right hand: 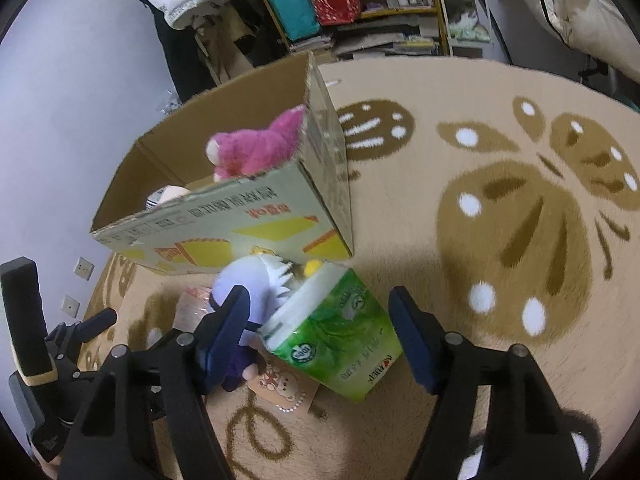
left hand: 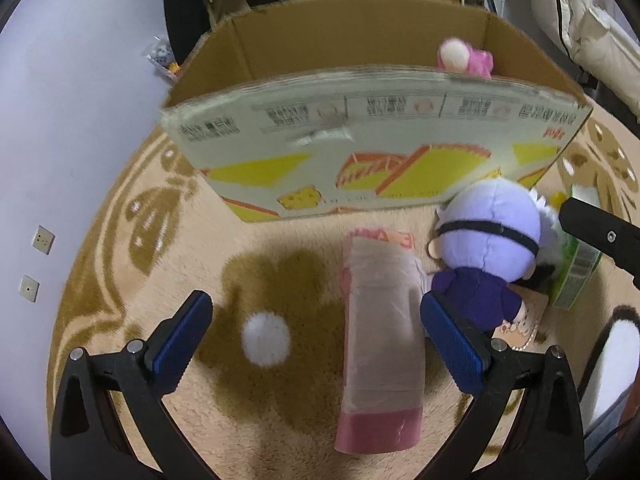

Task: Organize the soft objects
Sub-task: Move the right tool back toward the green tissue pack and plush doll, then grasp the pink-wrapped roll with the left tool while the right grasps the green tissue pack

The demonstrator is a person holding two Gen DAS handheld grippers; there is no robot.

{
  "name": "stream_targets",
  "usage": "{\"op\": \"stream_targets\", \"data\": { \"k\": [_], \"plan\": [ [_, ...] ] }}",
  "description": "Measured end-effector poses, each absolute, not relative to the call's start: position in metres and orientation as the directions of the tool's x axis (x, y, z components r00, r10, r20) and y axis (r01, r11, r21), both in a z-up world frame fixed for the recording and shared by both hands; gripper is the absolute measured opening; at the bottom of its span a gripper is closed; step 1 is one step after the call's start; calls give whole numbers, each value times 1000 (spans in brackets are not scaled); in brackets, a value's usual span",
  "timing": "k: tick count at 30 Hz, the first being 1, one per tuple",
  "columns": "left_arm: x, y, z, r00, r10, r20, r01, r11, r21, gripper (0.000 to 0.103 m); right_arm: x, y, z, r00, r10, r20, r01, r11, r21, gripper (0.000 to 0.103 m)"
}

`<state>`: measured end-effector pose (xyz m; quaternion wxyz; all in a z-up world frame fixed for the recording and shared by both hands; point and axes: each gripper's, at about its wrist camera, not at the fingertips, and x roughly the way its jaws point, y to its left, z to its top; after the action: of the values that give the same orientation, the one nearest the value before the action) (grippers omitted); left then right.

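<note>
Soft things lie on the tan rug (right hand: pixel 460 92) ahead of both your grippers, in front of the open cardboard box (left hand: pixel 360 168). Your left gripper (left hand: pixel 316 340) points steeply down with its jaws spread wide, nothing pinched. Between its blue pads (left hand: pixel 454 350) lies a pink-ended plastic packet (left hand: pixel 382 340), nearer the right pad and stretching away toward the box. Just beyond that right pad sits a plush doll (left hand: pixel 490 232) with a pale lilac head and dark purple body, its head close to the box wall.

Your right gripper (right hand: pixel 320 336) also stands open; no earlier view is given, and its pads press on nothing. A green tissue pack (right hand: pixel 332 328) lies between its jaws, tilted on the rug, with clear space to the right pad. The same doll (right hand: pixel 240 280) sits at the left pad, partly hidden behind it, touching the tissue pack's left side. A small teddy-print tag (right hand: pixel 280 384) lies under the pack's near edge.

Inside the box, a pink plush toy (right hand: pixel 256 144) rests against the right wall.
</note>
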<state>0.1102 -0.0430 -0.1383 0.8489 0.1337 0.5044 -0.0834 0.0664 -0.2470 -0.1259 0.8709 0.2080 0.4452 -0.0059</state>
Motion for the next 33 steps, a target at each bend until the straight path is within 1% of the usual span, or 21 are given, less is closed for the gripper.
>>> {"op": "stream_targets", "data": {
  "k": [2, 5, 9, 12, 16, 21, 23, 24, 26, 29, 31, 33],
  "plan": [
    [111, -44, -145, 463, 12, -887, 279, 947, 158, 103, 69, -248, -130, 591, 183, -786, 202, 910, 363, 76],
    [109, -44, -148, 482, 46, -875, 268, 943, 198, 103, 72, -248, -135, 569, 166, -806, 209, 918, 336, 76],
    [108, -46, -150, 473, 28, -881, 284, 941, 183, 103, 72, -255, -139, 559, 174, -811, 237, 903, 357, 74],
    [106, -48, -153, 483, 22, -875, 285, 941, 181, 103, 70, -260, -138, 563, 165, -810, 259, 895, 362, 70],
    [106, -47, -154, 482, 4, -876, 265, 952, 150, 103, 68, -266, -138, 561, 144, -815, 290, 888, 357, 62],
    [106, -45, -161, 452, -13, -892, 284, 950, 130, 103, 65, -273, -137, 562, 116, -819, 325, 880, 347, 50],
    [105, -47, -164, 451, 1, -892, 289, 946, 147, 102, 64, -275, -137, 557, 105, -824, 333, 880, 337, 37],
    [105, -48, -165, 452, 10, -892, 292, 943, 159, 102, 64, -275, -138, 553, 99, -827, 335, 883, 330, 34],
    [104, -49, -168, 451, 26, -892, 298, 938, 177, 103, 65, -274, -138, 549, 87, -831, 337, 887, 315, 31],
    [105, -47, -169, 438, 16, -899, 291, 943, 159, 102, 65, -274, -136, 556, 77, -828, 331, 893, 306, 30],
    [108, -43, -171, 427, 0, -904, 291, 947, 137, 98, 65, -275, -132, 567, 71, -821, 326, 896, 302, 30],
    [109, -41, -172, 414, -23, -910, 302, 946, 114, 82, 64, -277, -129, 585, 73, -808, 320, 894, 313, 30]
  ]
}}
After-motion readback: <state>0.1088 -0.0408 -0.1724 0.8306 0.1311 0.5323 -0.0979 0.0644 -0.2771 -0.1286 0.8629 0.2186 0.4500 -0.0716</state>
